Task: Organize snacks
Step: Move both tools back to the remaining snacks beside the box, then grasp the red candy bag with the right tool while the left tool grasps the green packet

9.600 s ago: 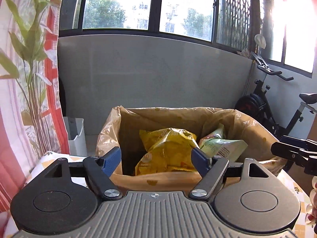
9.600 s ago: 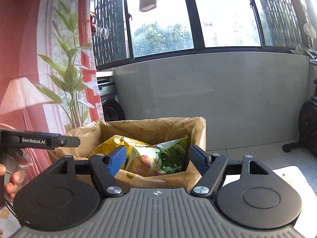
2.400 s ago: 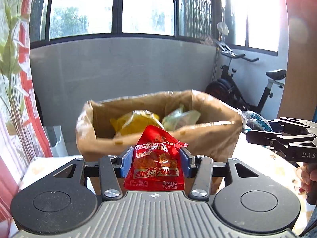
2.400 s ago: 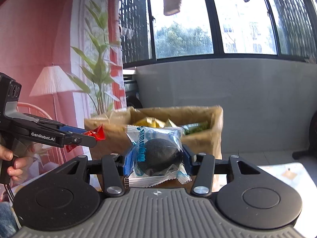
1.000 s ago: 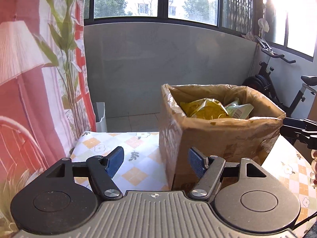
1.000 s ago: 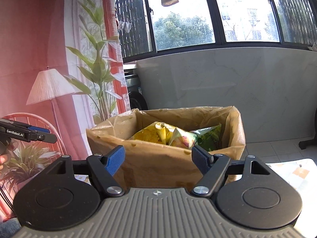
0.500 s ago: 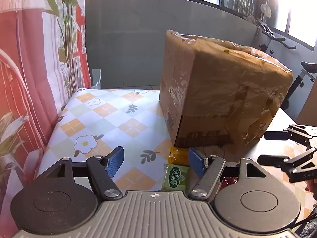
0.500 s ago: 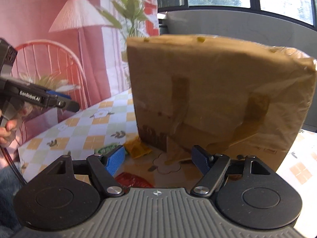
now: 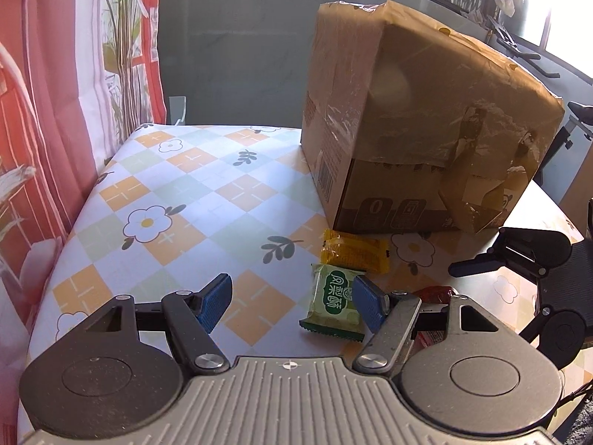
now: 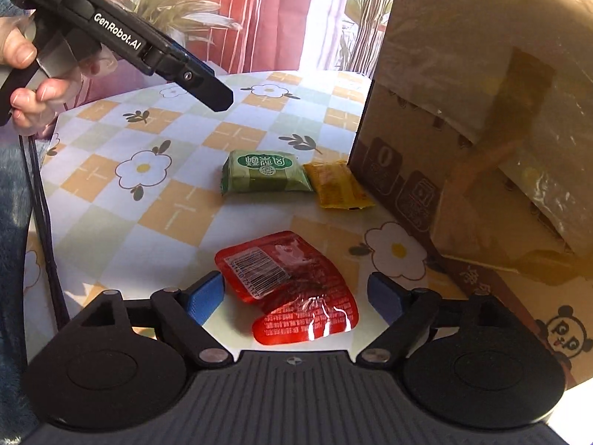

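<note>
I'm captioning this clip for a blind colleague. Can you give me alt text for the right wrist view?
The right tool hangs open over a red snack packet on a flowered tablecloth. Beyond it lie a green packet and a yellow packet, touching, beside a brown cardboard box. The left tool reaches in from upper left.

Behind your table [image 9: 192, 185], with its checked flower-print cloth, hangs a red and white curtain [image 9: 55, 85] printed with plants. A grey wall [image 9: 237, 37] runs beneath sunlit windows [image 9: 548, 3]; an exercise bike [image 9: 570, 126] stands at right.
</note>
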